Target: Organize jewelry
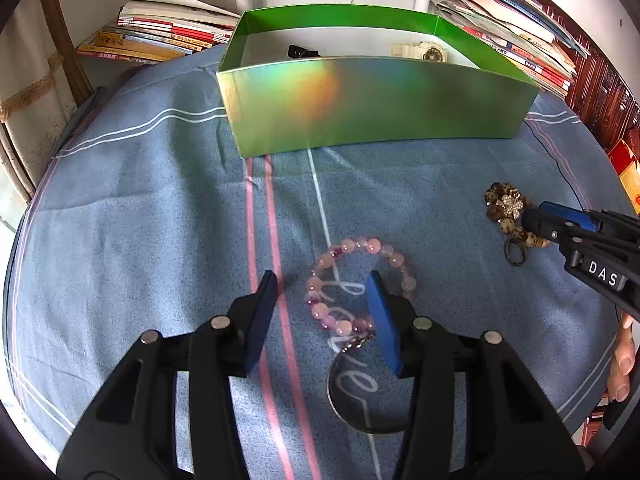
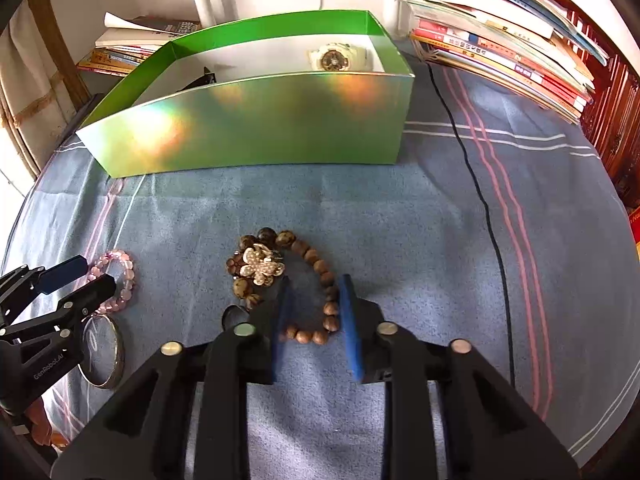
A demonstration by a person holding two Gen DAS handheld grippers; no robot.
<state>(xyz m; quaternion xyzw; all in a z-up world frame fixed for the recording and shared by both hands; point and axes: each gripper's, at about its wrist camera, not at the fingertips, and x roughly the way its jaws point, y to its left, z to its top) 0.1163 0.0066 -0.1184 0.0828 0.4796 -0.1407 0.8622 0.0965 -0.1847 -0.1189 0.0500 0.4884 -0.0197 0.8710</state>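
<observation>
Jewelry lies in two groups on the blue striped cloth (image 1: 160, 208) in front of you: a pink bead bracelet (image 1: 360, 280) with a round glass pendant (image 1: 360, 396) attached at its near side, and, to its right, a brown bead bracelet (image 2: 316, 292) with a rhinestone flower charm (image 2: 262, 266) resting on its left part. Your left gripper (image 1: 324, 312) is spread wide, its blue pads straddling the near half of the pink bracelet; contact with the beads cannot be confirmed. Your right gripper (image 2: 314, 312) is also spread, one pad inside the brown loop and the other just outside it, over the loop's right strand. A small dark ring (image 1: 516, 252) lies just beside the brown beads on the near side. Beyond both bracelets stands an open green box (image 1: 360, 112) with a shiny, iridescent front wall; inside it, a cream-coloured watch (image 2: 336, 58) lies at the far right and a dark object (image 1: 300, 52), too hidden to identify, at the left. A black cable (image 2: 480, 200) runs across the cloth to the right of the box, well apart from the jewelry. Stacks of books and magazines (image 2: 500, 48) rise at the far right, a lower stack (image 1: 160, 36) at the far left, with a white wall behind.
</observation>
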